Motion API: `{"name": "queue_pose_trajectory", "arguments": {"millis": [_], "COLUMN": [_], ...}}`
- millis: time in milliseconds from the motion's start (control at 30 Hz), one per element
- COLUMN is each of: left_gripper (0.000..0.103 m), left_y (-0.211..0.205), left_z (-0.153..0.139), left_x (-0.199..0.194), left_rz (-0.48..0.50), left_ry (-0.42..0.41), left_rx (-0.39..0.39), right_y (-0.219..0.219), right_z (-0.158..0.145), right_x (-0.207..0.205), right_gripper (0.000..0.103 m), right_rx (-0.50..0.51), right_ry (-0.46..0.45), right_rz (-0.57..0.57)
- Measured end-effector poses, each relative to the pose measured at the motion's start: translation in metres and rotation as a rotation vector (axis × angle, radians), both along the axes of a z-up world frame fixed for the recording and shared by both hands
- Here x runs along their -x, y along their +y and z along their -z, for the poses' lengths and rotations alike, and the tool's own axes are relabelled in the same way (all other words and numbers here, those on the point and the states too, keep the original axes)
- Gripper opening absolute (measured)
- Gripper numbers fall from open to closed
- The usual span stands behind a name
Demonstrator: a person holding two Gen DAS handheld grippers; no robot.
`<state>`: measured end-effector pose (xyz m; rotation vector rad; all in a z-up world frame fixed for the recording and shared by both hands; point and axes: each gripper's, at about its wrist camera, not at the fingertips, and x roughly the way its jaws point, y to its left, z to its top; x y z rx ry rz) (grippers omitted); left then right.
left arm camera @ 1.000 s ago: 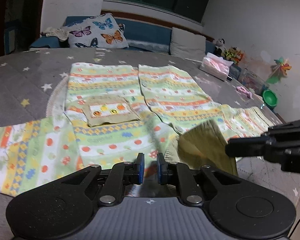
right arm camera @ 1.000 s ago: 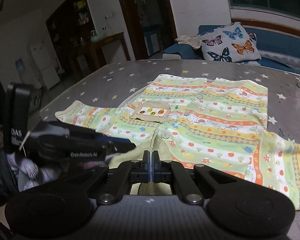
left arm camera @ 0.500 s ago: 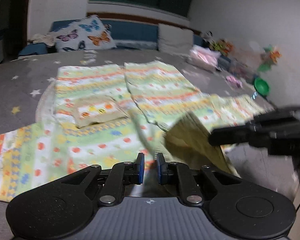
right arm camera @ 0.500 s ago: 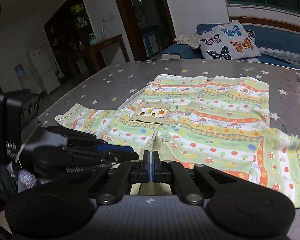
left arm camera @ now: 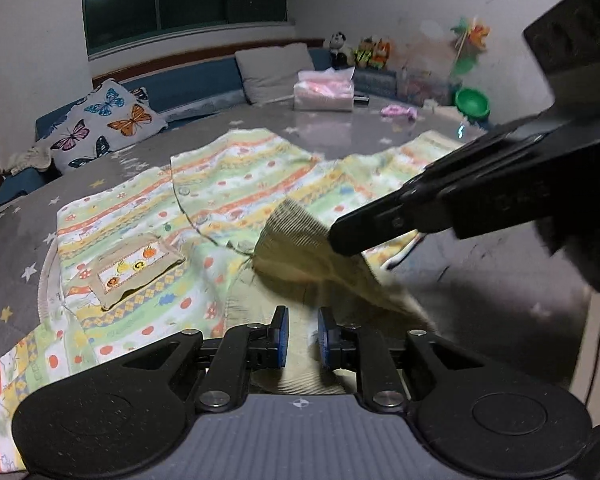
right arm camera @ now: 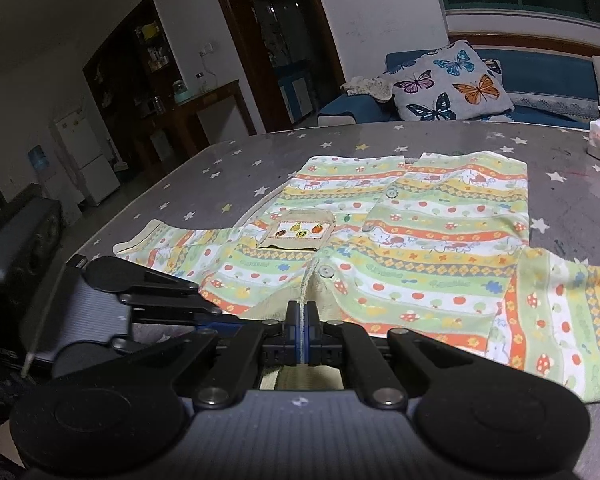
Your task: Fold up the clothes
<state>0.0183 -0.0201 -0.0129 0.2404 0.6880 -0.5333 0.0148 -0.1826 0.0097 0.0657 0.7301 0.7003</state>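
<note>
A child's striped, patterned shirt point(left arm camera: 228, 196) lies spread open, front up, on the grey starred table point(left arm camera: 20, 240); it also shows in the right wrist view point(right arm camera: 440, 236). It has a beige chest pocket point(left arm camera: 134, 266) and an olive ribbed collar point(left arm camera: 300, 236). My right gripper point(right arm camera: 302, 336) is shut on the collar edge point(right arm camera: 300, 308) and lifts it; in the left wrist view it reaches in from the right point(left arm camera: 440, 208). My left gripper point(left arm camera: 302, 336) is slightly open, with collar cloth lying between its fingers.
A butterfly pillow point(left arm camera: 108, 124) and grey cushion point(left arm camera: 276, 68) sit on the blue bench behind the table. A tissue pack point(left arm camera: 324, 92), a pink item point(left arm camera: 398, 111) and a green bowl point(left arm camera: 473, 105) lie far right. Dark cabinets and a fridge point(right arm camera: 84, 156) stand left.
The left gripper has swung to the right and closer to the collar. The right gripper, still shut on the collar, now looms larger in the left wrist view. The collar is pulled more.
</note>
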Motion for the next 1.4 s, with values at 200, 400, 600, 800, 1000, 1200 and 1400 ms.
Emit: {"name": "queue_pose_trajectory", "arguments": {"millis": [200,400,600,800,1000,1200,1400], "left_gripper": [0.019,0.017,0.004,0.004,0.008,0.008,0.009], "left_y": [0.003,0.008,0.022,0.019,0.021,0.028,0.045], "left_z": [0.007,0.007,0.000,0.001,0.005,-0.002,-0.019], "left_x": [-0.002,-0.006,-0.009,-0.006,-0.005,0.013,0.025], "left_rz": [0.001,-0.006,-0.033,0.002,0.006,0.042,0.030], "left_ry": [-0.014,0.004,0.059,0.079,0.092,0.067,0.027], "left_rx": [-0.014,0.027,0.176,0.215,0.212,0.198,0.222], "right_y": [-0.001,0.000,-0.002,-0.002,0.008,0.000,0.009], "right_z": [0.001,0.003,0.000,-0.004,0.004,-0.007,0.000], "right_x": [-0.002,-0.002,-0.002,-0.002,-0.004,-0.011,-0.023], "right_gripper": [0.001,0.001,0.001,0.001,0.002,0.007,0.007], "right_rx": [-0.002,0.000,-0.003,-0.004,0.002,-0.083,0.031], "right_ry": [0.005,0.009,0.001,-0.004,0.043,0.051,0.009], "right_rz": [0.003,0.002,0.009,-0.004,-0.064,-0.068,-0.035]}}
